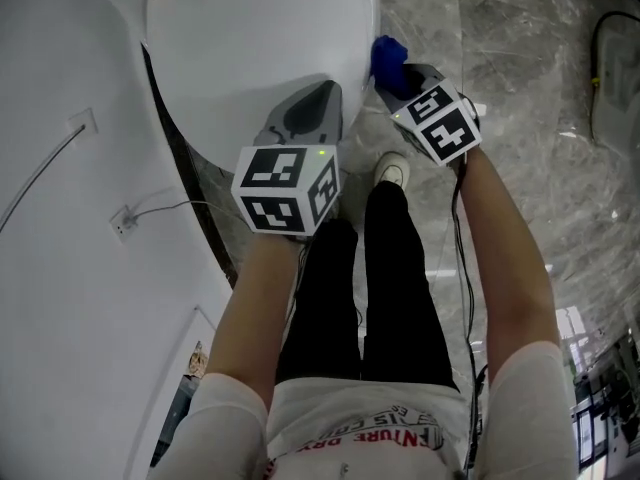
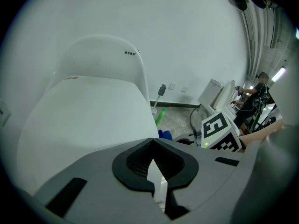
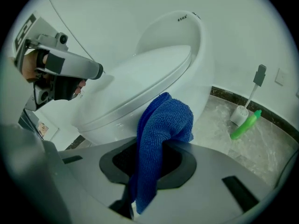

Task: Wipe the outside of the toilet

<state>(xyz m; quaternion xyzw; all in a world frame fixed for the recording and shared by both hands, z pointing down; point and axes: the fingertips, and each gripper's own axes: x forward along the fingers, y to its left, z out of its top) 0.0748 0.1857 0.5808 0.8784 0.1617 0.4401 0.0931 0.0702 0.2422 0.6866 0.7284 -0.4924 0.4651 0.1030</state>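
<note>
The white toilet (image 1: pixel 260 38) has its lid down and fills the top of the head view. My right gripper (image 1: pixel 395 80) is shut on a blue cloth (image 1: pixel 387 58), which it holds against the bowl's right side. In the right gripper view the blue cloth (image 3: pixel 161 125) hangs folded out of the jaws of the right gripper (image 3: pixel 149 160), just in front of the toilet (image 3: pixel 140 90). My left gripper (image 1: pixel 318 103) hovers over the bowl's front rim. Its jaws stand together with nothing between them, and the left gripper (image 2: pixel 153 167) points across the lid of the toilet (image 2: pixel 88 115).
A green bottle (image 3: pixel 244 125) and a toilet brush holder (image 3: pixel 241 113) stand on the marble floor (image 1: pixel 540 68) by the wall. A wall socket (image 1: pixel 122 222) with a cable sits on the left. The person's legs and a shoe (image 1: pixel 392 170) stand right before the bowl.
</note>
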